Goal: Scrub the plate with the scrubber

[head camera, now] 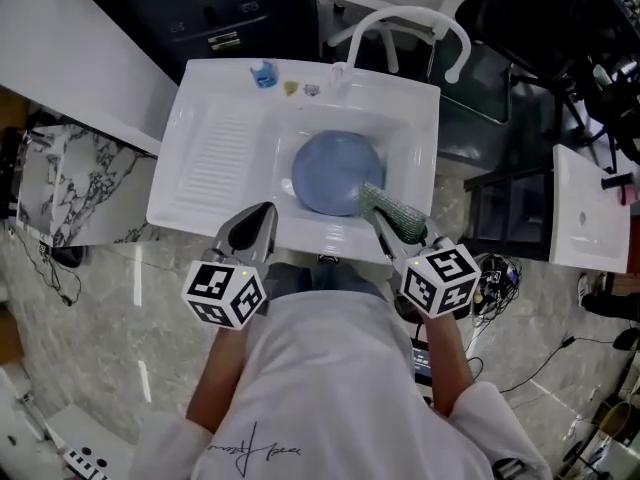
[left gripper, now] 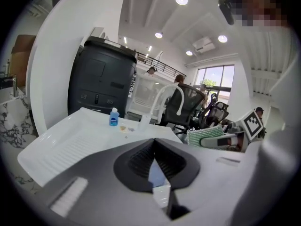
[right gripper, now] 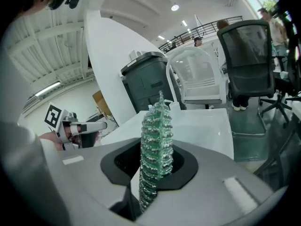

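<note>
At the far left a marble-patterned top stood beside a white sink. The sink's ribbed drainboard took up its left half. A small blue bottle stood on the back ledge, and a white curved pipe arched behind it.

The left gripper hung over the front rim of the sink, between the drainboard and the basin, pointing toward the back ledge. Its jaws were pressed together with nothing between them, as the left gripper view showed. Its marker cube sat just in front of the person's white shirt.

In the basin, right of the drainboard, lay the blue plate, face up and near the middle.

The right gripper reached in over the basin's front right corner. It was clamped on the green scrubber, which stood on edge between the jaws in the right gripper view. From the head view, the scrubber's far end overlapped the plate's near right rim. Whether it touched the plate could not be told. This gripper's marker cube sat level with the other one.

Farther right stood another white tabletop, well apart from the sink.
</note>
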Action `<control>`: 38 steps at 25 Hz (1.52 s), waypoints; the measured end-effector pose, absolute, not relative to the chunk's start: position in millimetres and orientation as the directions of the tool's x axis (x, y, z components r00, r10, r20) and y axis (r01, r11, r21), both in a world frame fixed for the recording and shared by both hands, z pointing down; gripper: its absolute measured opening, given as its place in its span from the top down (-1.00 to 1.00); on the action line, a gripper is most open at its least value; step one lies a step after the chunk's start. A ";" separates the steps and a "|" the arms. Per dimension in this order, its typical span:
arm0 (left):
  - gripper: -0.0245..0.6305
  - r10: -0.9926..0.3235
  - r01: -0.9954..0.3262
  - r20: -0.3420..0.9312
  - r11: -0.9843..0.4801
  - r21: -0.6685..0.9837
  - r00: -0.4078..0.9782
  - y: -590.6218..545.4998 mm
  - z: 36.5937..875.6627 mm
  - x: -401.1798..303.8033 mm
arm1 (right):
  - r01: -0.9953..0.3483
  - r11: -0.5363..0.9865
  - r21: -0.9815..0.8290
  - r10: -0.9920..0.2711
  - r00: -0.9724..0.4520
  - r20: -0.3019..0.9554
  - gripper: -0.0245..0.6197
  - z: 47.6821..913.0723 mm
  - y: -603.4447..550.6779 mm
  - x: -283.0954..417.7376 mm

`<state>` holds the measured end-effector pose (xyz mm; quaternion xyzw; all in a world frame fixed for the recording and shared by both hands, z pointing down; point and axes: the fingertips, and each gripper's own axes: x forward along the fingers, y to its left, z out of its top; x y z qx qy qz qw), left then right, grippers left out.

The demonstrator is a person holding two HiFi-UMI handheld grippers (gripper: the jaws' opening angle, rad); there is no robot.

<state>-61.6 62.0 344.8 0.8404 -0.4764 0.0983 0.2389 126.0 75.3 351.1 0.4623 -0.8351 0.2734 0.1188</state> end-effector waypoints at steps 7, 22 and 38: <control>0.76 -0.714 -0.839 0.443 -0.424 0.342 0.542 47.9 366.7 -48.1 | -0.781 0.503 -0.370 -0.617 -0.625 0.479 0.76 361.7 58.3 117.0; 0.76 -0.594 -0.812 0.554 -0.427 0.398 0.583 16.1 425.2 -48.7 | -0.742 0.525 -0.416 -0.510 -0.666 0.544 0.75 391.5 28.6 99.4; 0.76 -0.470 -0.795 0.642 -0.333 0.507 0.606 -27.4 504.9 -49.8 | -0.733 0.539 -0.415 -0.391 -0.654 0.647 0.73 442.5 -12.0 62.2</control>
